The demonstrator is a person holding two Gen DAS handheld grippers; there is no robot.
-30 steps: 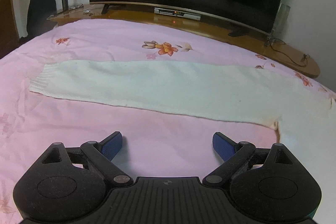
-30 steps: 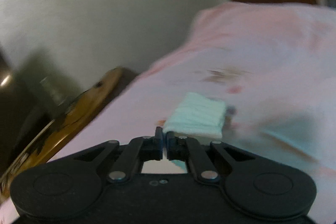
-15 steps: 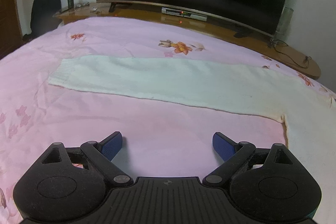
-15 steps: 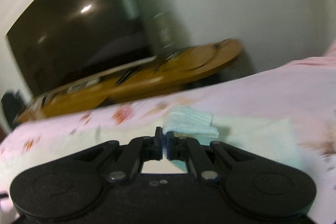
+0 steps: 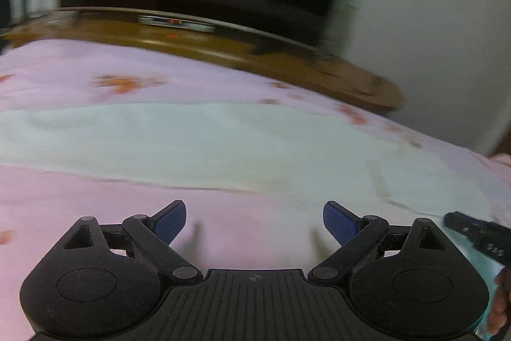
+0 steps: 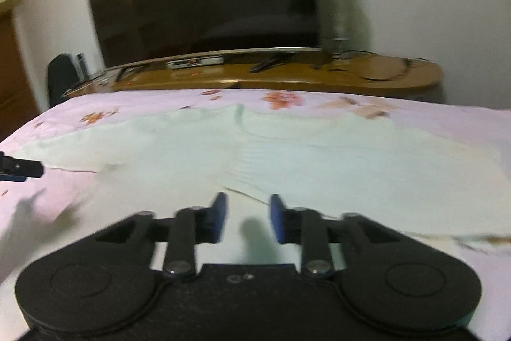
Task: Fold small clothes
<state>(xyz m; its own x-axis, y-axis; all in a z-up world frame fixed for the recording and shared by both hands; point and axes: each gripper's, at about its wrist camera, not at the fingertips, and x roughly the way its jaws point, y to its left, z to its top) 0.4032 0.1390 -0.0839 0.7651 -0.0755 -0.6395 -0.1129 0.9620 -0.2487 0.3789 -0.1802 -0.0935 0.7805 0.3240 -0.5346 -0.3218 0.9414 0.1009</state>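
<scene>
The right gripper (image 6: 246, 218) has just parted its jaws, dropping the cuff it pinched a second ago onto the sweater (image 6: 319, 149), while the left gripper (image 5: 254, 224) stays spread, empty.

Both claws, left claw (image 5: 254, 222) and right claw (image 6: 248, 221), are matte black plastic with round pivot housings, silver screws and ribbed blue pads (image 5: 169, 221).
</scene>
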